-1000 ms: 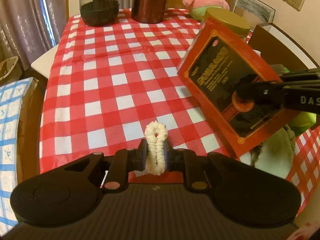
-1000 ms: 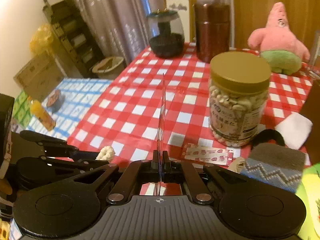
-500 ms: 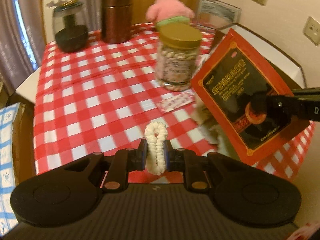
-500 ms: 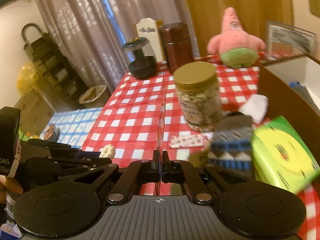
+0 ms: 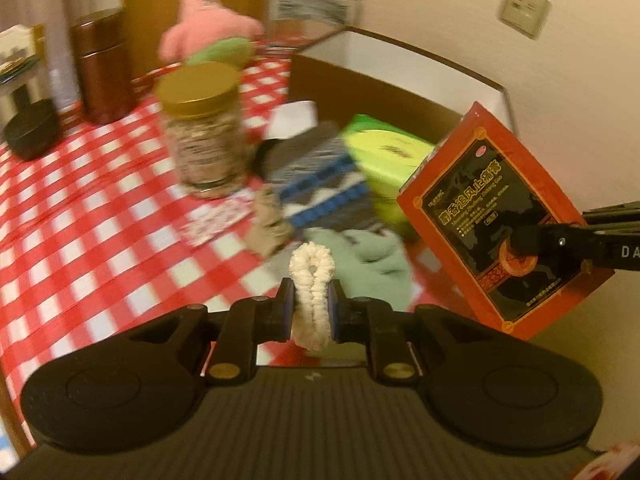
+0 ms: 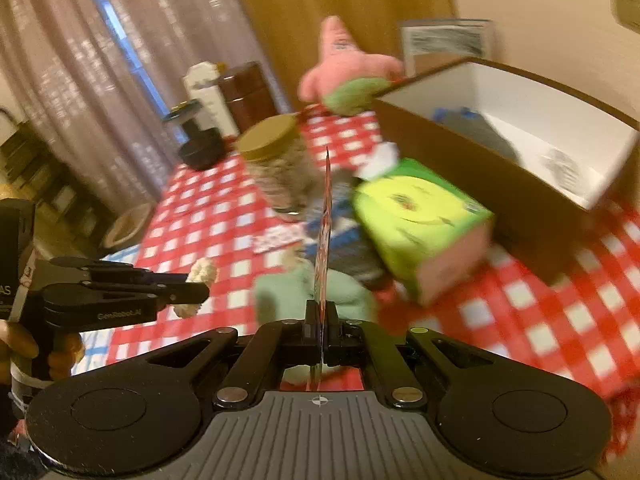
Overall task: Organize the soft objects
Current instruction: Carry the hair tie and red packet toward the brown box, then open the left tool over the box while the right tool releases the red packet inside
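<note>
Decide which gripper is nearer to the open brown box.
Right. The right gripper, shut on a flat red packet, sits closer to the open brown box. The left gripper, shut on a white scrunchie, sits farther away on the right gripper's other side.

Left gripper (image 5: 311, 312) clamps a cream scrunchie (image 5: 311, 300), held upright. Right gripper (image 5: 520, 240) pinches a tilted red packet (image 5: 500, 216). Behind, blurred, probably a sock (image 5: 320, 188) beside the brown box (image 5: 400, 80).
</note>
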